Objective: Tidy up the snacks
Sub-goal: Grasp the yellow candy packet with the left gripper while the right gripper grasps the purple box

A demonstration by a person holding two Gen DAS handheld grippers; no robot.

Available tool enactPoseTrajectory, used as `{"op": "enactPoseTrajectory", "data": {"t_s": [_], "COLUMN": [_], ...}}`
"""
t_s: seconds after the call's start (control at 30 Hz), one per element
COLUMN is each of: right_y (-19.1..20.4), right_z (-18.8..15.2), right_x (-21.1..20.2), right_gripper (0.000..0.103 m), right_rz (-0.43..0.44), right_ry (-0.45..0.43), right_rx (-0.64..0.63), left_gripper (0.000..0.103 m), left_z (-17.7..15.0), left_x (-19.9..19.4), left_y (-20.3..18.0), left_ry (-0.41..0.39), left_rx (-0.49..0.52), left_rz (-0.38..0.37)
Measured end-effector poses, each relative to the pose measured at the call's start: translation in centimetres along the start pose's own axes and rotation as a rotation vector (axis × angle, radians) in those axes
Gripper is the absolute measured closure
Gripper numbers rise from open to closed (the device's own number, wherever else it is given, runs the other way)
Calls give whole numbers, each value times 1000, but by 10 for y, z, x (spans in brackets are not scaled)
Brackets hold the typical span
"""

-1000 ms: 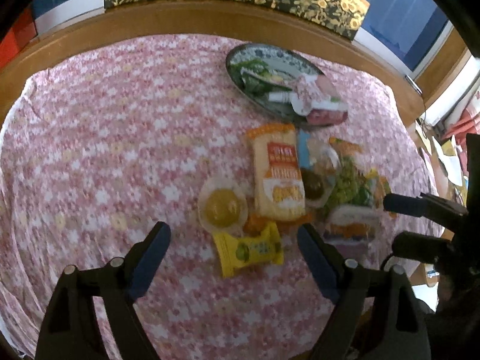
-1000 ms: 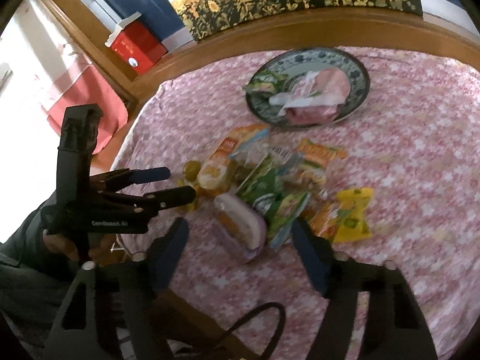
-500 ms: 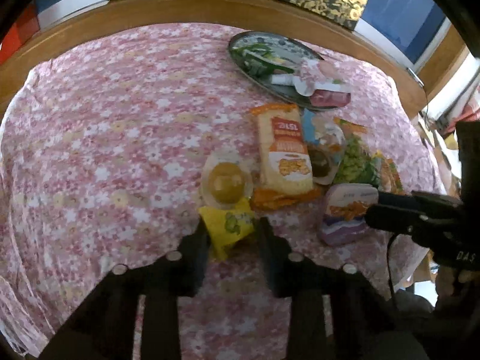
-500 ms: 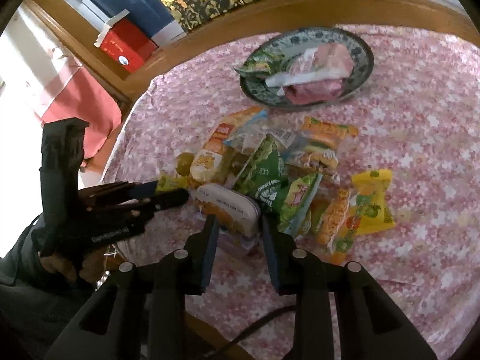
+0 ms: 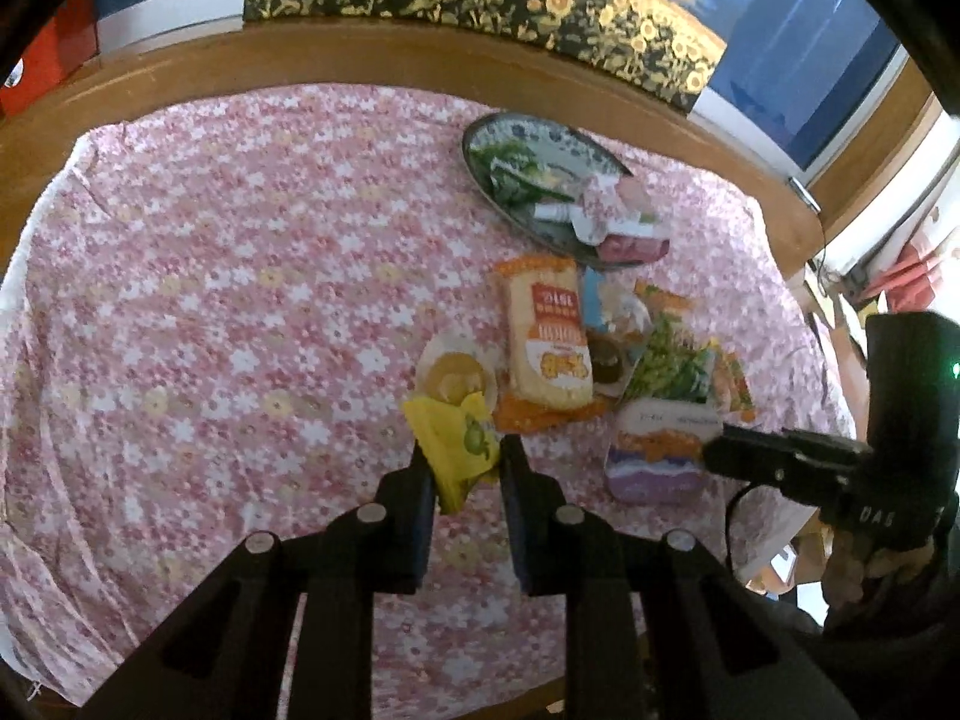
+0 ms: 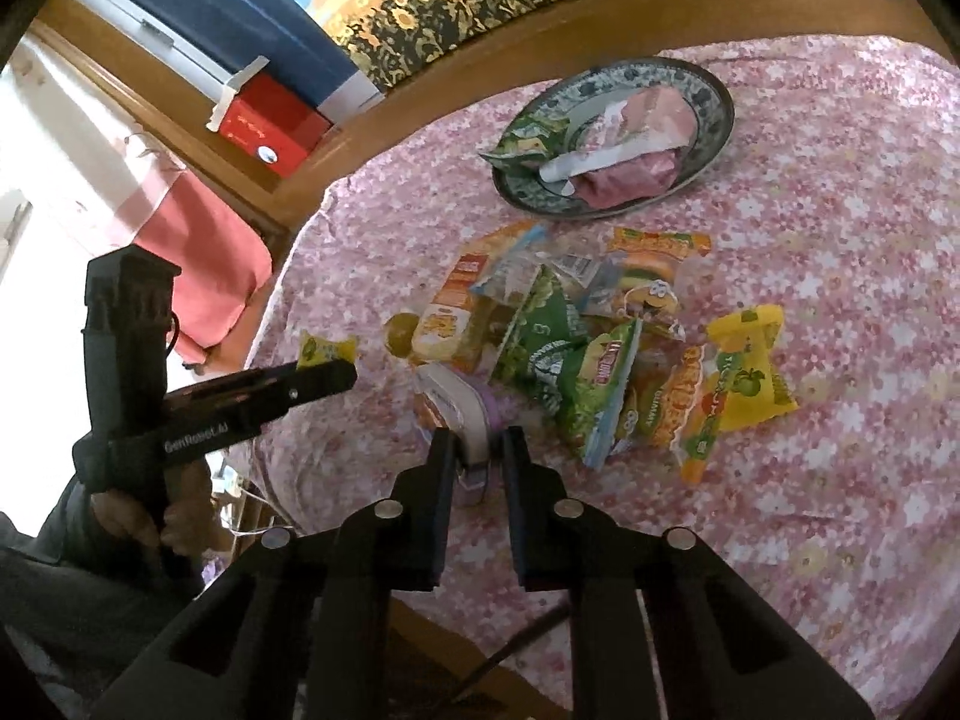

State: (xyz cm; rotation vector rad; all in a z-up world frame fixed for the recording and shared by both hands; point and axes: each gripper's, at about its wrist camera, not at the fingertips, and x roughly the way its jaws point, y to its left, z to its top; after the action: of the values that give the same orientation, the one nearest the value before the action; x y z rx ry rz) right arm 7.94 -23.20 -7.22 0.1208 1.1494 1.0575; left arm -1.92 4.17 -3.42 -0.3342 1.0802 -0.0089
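Note:
A heap of snack packets lies on the pink flowered tablecloth (image 5: 210, 276). My left gripper (image 5: 461, 456) is shut on a small yellow snack packet (image 5: 459, 441), held just above the cloth; it also shows in the right wrist view (image 6: 326, 349). My right gripper (image 6: 477, 450) is shut on a white and purple snack tub (image 6: 471, 420), seen too in the left wrist view (image 5: 657, 447). A patterned plate (image 6: 714, 90) at the back holds a green packet (image 6: 528, 141) and a pink packet (image 6: 630, 171).
An orange cracker pack (image 5: 549, 339), a jelly cup (image 5: 456, 378), green pea packets (image 6: 552, 336) and another yellow packet (image 6: 750, 372) lie in the heap. A wooden bed frame (image 5: 360, 54) rims the cloth. A red box (image 6: 270, 126) stands at the far left.
Both grippers were open a second ago. They have moved in and shut: the left on the yellow packet, the right on the white and purple tub. The yellow packet now stands lifted.

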Motion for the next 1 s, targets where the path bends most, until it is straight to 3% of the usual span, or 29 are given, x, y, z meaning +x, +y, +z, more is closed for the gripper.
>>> {"op": "enactPoseTrajectory", "data": {"t_s": [0.4, 0.47, 1.0], "right_y": [12, 14, 13], "right_z": [10, 13, 28], "right_x": [-28, -32, -36], "right_gripper": [88, 92, 93], "right_rz": [26, 32, 49], "right_ry": [-86, -98, -148], "right_rx": [-9, -16, -5], "left_gripper": [82, 82, 82], "left_z": [24, 29, 49], "left_x": [-4, -6, -2], "left_y": [-4, -7, -13], "left_ry": [-38, -53, -70], "left_rx": [34, 43, 73], "left_rz": [-9, -18, -16]}}
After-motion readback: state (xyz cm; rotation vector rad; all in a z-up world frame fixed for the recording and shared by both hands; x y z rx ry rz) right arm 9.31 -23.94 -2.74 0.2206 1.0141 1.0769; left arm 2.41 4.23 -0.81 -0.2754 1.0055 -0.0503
